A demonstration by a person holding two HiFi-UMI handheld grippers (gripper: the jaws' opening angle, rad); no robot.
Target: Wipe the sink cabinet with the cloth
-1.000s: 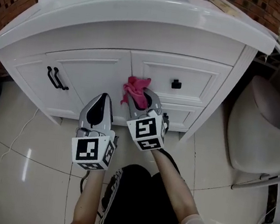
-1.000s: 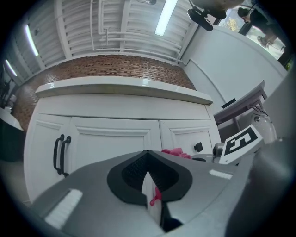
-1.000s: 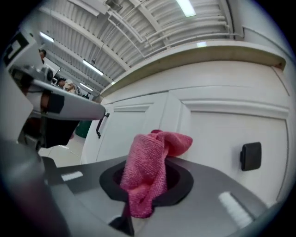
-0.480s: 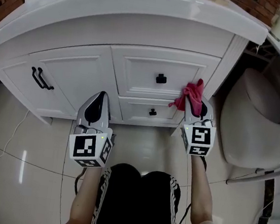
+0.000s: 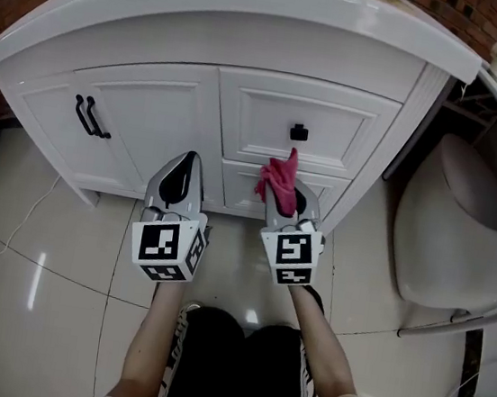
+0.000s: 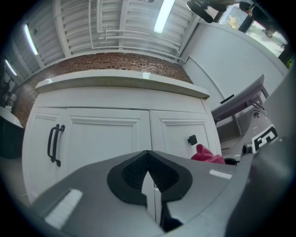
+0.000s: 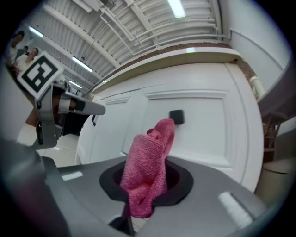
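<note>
The white sink cabinet (image 5: pixel 149 125) fills the upper half of the head view, with a double door at left and two drawers at right. My right gripper (image 5: pixel 283 198) is shut on a pink cloth (image 5: pixel 278 179), which stands up out of the jaws in front of the lower drawer, just below the upper drawer's black knob (image 5: pixel 299 133). In the right gripper view the cloth (image 7: pixel 149 169) points at the drawer front (image 7: pixel 203 129); I cannot tell if it touches. My left gripper (image 5: pixel 185 165) is shut on nothing, level with the right one, facing the door (image 6: pixel 106 139).
Black bar handles (image 5: pixel 89 116) sit on the left door. The white basin top (image 5: pixel 255 8) overhangs the cabinet. A white toilet (image 5: pixel 454 220) stands close on the right. Pale floor tiles (image 5: pixel 52 240) lie below, and the person's knees are near the bottom edge.
The right gripper carried the cloth from the cabinet's middle to its right edge, then back left and lower, before the lower drawer. The left gripper stayed shut, hardly moving.
</note>
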